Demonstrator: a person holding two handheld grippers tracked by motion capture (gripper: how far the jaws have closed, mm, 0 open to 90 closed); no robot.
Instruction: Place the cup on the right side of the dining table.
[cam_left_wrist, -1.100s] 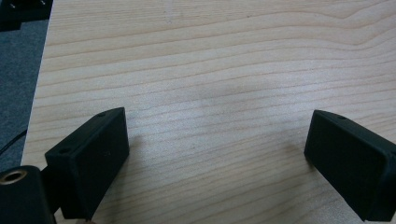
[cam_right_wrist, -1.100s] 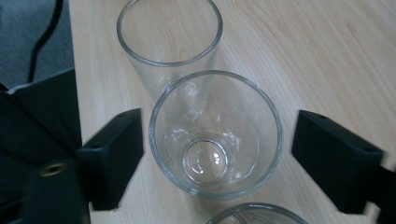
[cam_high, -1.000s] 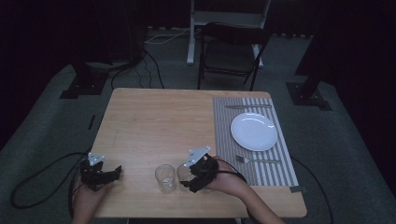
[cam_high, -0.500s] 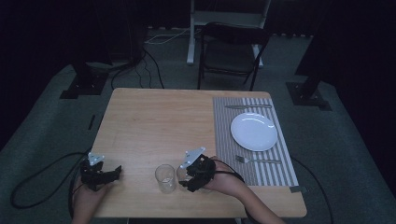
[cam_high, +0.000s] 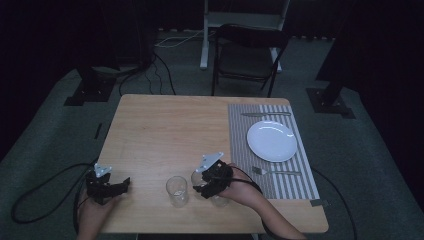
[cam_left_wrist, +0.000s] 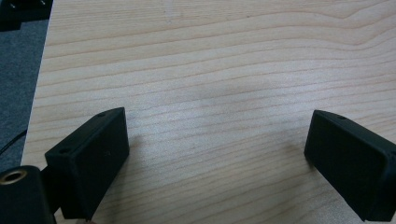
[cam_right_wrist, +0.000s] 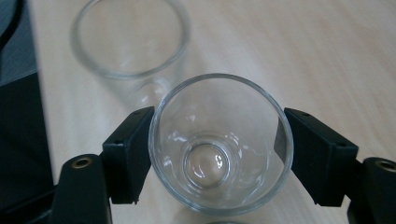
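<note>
Two clear empty glasses stand near the front edge of the wooden table (cam_high: 165, 130). My right gripper (cam_high: 210, 183) (cam_right_wrist: 217, 149) is shut on one glass (cam_high: 198, 180) (cam_right_wrist: 220, 144), with a black pad pressed against each side of it just below the rim. The other glass (cam_high: 177, 190) (cam_right_wrist: 128, 42) stands free just to the left of it in the high view. At the front left corner of the table my left gripper (cam_high: 107, 185) (cam_left_wrist: 217, 154) is open, with bare wood between its fingers.
A striped placemat (cam_high: 240, 135) lies on the right of the table with a white plate (cam_high: 272, 141), a fork (cam_high: 275, 172) in front of it and a knife (cam_high: 265, 114) behind it. A dark chair (cam_high: 247, 55) stands beyond the table. Cables trail on the floor at the left.
The right gripper's jaws have drawn in onto the glass. Both hands stay where they were, and the free glass has not moved.
</note>
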